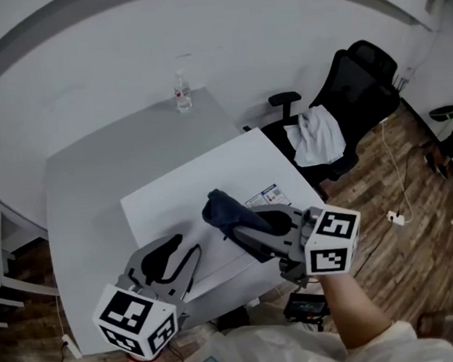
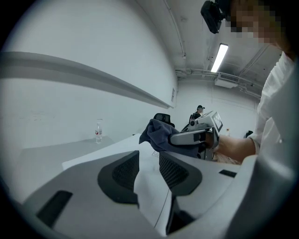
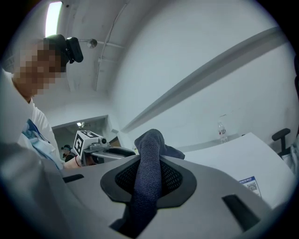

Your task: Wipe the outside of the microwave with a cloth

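The microwave (image 1: pixel 188 195) is a white box on the grey table (image 1: pixel 85 188); only its flat top shows. My right gripper (image 1: pixel 232 221) hovers over that top, shut on a bunched dark blue cloth (image 1: pixel 219 207). In the right gripper view the cloth (image 3: pixel 148 163) fills the gap between the jaws and sticks out past them. My left gripper (image 1: pixel 182 248) hangs over the microwave's near left part with its jaws apart and nothing between them; through that gap the white top (image 2: pixel 147 186) shows. In the left gripper view the cloth (image 2: pixel 158 135) and the right gripper (image 2: pixel 189 138) lie just ahead, to the right.
A clear water bottle (image 1: pixel 182 93) stands at the table's far edge by the wall. To the right is a black office chair (image 1: pixel 360 86) with a white cloth (image 1: pixel 317 135) on its seat. A printed label (image 1: pixel 263 197) is stuck on the microwave top. A cable and plug (image 1: pixel 395 217) lie on the wooden floor.
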Motion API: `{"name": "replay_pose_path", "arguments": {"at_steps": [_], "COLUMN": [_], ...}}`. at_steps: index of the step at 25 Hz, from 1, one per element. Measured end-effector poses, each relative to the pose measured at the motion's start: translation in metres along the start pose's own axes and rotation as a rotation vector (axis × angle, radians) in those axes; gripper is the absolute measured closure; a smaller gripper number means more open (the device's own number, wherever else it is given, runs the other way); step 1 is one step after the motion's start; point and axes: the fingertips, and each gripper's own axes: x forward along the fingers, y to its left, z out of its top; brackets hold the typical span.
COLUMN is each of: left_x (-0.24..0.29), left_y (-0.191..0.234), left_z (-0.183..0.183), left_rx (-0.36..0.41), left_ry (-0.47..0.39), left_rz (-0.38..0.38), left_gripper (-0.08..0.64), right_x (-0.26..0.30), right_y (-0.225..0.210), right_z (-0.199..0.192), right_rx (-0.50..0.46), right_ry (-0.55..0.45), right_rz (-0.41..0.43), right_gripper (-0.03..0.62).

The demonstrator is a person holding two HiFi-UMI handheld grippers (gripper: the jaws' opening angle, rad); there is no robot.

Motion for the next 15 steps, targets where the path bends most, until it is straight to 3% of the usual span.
{"name": "replay_pose_path", "arguments": {"at_steps": [6, 10, 15], "left_x": [0.016, 0.026, 0.032], "left_y": [-0.001, -0.004, -0.005], "left_z": [0.005, 0.007, 0.023], "left_rx": [-0.025, -0.025, 0.032], "left_ry": [-0.042, -0.068, -0.197], "left_rz": [-0.016, -0.032, -0.049], "left_gripper": [0.428, 0.435, 0.461], "right_x": [0.000, 0.004, 0.012], "right_y": [0.000, 0.002, 0.010], "right_z": [0.006, 0.012, 0.025], "right_rx": [-0.148, -0.193, -0.264], "right_ry": [-0.037, -0.083, -0.148], "right_rz": [-0.019, -0.027, -0.024], "right_gripper": [0.506, 0.506, 0.506]}}
